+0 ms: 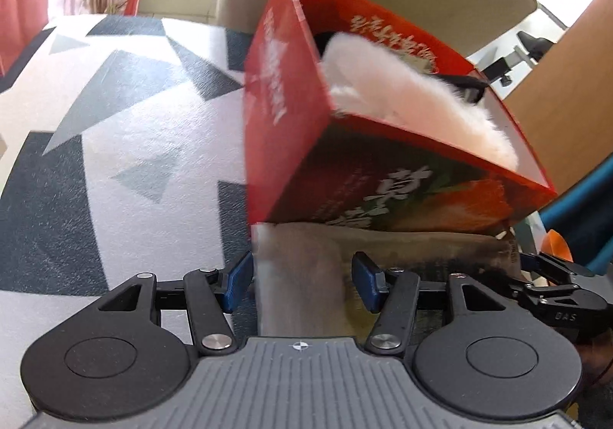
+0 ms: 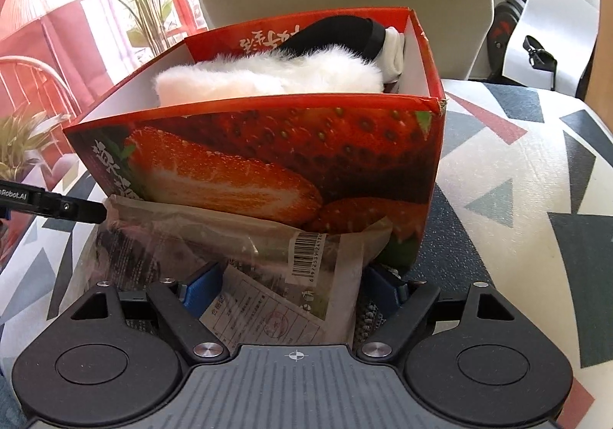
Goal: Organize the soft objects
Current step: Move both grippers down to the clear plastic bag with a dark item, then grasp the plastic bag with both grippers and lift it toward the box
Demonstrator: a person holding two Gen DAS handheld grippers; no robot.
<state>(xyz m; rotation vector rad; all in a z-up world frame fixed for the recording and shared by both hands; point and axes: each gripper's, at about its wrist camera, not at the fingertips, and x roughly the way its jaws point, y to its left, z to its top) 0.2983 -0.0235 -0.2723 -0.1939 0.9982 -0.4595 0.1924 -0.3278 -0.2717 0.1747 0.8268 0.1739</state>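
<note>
While red strawberry-print cardboard box is sitting on patterned cushion holding white fluffy plush, both grippers are straddling crinkly clear plastic packet near box: left gripper jaws half-open, grip unclear; right gripper jaws wide, not pinching.

A glossy printed cardboard box holds a fluffy white plush item. Against it leans a crinkled, shiny clear plastic packet with paper labels. The surface wears matt patterned cloth. Each tool is matt black plastic.
</note>
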